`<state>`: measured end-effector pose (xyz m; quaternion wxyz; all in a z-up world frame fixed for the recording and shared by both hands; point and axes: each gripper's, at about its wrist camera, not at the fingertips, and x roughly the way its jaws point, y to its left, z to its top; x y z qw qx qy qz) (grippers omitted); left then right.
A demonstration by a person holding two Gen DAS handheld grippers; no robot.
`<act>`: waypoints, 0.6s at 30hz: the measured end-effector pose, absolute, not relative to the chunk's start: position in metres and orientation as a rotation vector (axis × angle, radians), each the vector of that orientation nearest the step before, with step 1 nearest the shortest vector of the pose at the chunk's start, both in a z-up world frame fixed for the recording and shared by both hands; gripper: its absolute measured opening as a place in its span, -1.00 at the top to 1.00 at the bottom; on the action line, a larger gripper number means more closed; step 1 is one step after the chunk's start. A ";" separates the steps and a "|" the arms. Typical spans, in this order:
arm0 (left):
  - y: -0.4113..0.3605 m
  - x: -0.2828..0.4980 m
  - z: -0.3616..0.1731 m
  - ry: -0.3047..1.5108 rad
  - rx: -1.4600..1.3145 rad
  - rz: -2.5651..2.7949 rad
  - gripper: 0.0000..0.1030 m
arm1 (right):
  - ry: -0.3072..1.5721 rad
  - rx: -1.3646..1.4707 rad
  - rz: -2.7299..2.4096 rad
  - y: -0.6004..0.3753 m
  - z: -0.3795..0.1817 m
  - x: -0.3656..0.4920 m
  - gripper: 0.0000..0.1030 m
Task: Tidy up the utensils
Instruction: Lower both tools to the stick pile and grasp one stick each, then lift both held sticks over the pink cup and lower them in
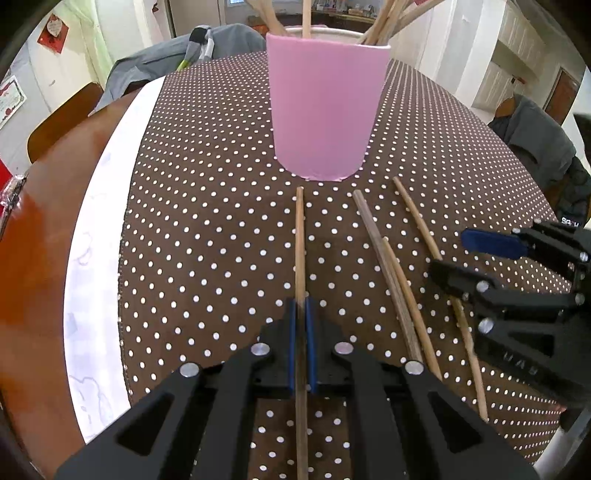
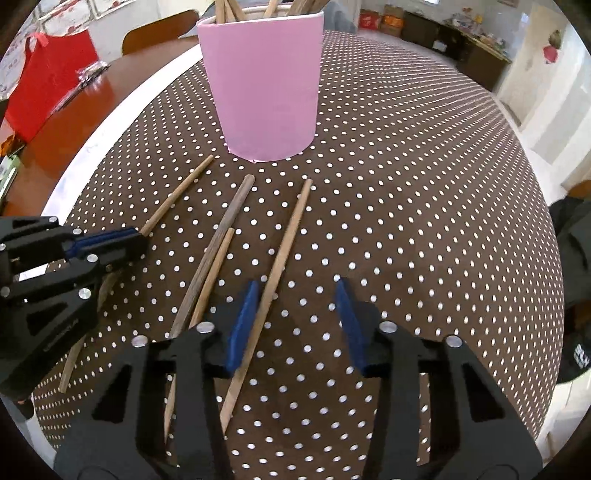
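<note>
Mostly slender wooden chopsticks (image 2: 288,236), smooth pink cylinder (image 2: 264,85) — perhaps plastic

Brown table (image 1: 44,236): dotted cloth (image 1: 207,206), pink cup (image 1: 317,110), chopsticks (image 2: 218,254).

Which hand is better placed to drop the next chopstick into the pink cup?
Left. Its gripper is already shut on a chopstick; the right gripper stands open around another chopstick.

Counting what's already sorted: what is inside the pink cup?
Several wooden chopsticks stand in the pink cup, their tops fanning out above its rim. Their lower ends are hidden by the opaque wall, so no exact count.
</note>
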<state>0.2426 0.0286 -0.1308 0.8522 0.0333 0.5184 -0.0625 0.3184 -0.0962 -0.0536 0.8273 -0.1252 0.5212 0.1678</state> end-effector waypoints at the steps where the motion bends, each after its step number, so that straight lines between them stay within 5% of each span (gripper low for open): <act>1: 0.029 0.243 -0.131 1.090 0.068 -0.131 0.88 | 1.116 -0.269 0.356 -0.095 -0.054 0.325 0.44; 3: 0.029 0.244 -0.131 1.086 0.061 -0.127 0.88 | 1.140 -0.265 0.364 -0.100 -0.051 0.339 0.72; 6: 0.029 0.243 -0.131 1.079 0.046 -0.120 0.89 | 1.168 -0.206 0.397 -0.114 -0.048 0.351 0.82; 18: 0.025 0.215 -0.100 0.953 -0.033 -0.208 0.89 | 1.070 0.021 0.480 -0.184 -0.036 0.337 0.88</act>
